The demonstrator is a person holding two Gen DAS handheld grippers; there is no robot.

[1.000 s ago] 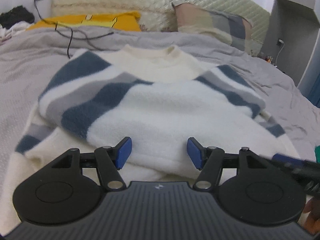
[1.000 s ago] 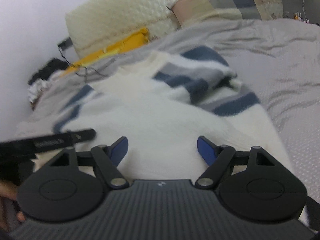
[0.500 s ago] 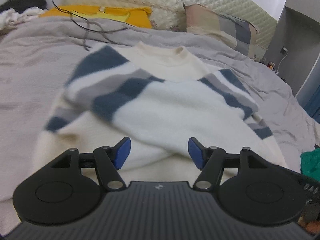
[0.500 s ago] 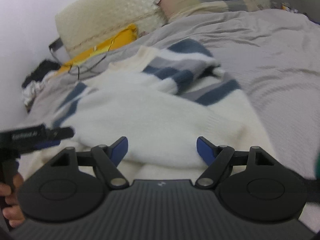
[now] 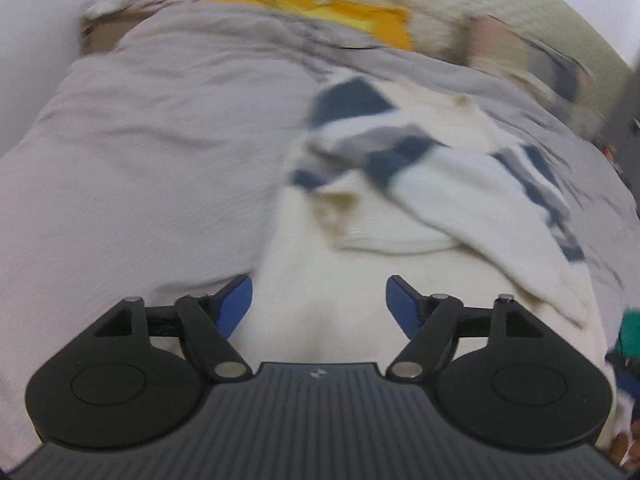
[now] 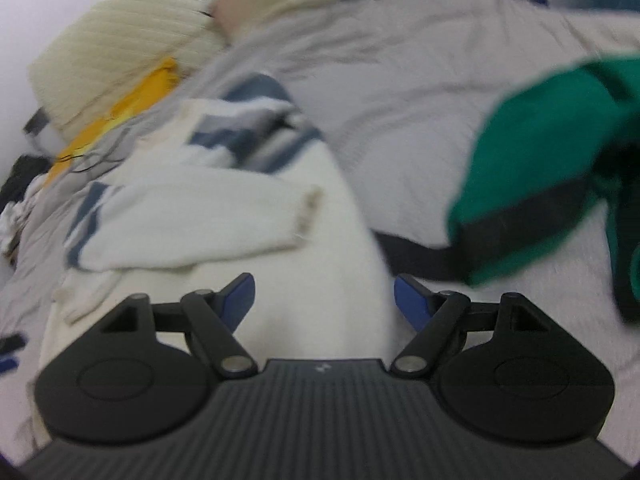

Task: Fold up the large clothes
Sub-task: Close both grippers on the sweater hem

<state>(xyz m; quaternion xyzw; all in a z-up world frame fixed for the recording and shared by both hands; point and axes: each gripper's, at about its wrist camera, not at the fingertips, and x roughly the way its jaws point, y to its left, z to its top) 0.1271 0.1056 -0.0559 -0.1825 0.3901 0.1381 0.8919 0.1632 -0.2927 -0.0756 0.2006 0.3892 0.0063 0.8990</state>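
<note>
A cream sweater with blue and grey stripes (image 5: 420, 184) lies on the grey bed, both sleeves folded across its front. My left gripper (image 5: 319, 300) hangs over the sweater's lower left edge, its jaws opening wide with nothing pressed between the blue pads. In the right wrist view the same sweater (image 6: 224, 204) runs up the left half of the picture. My right gripper (image 6: 324, 300) is open above the sweater's lower right edge, and only cloth lying below shows between its pads. Both views are blurred by motion.
A green and black garment (image 6: 552, 168) lies on the grey bedspread (image 5: 160, 152) to the right of the sweater. A yellow cloth (image 5: 320, 4), a patchwork pillow (image 5: 520, 52) and a quilted headboard (image 6: 132, 40) are at the head of the bed. Dark clothes (image 6: 20, 176) are heaped by the wall.
Both grippers have pulled back from the sweater's middle toward its hem, the left one swinging to the left edge and the right one to the right edge. The green garment has come into the right view.
</note>
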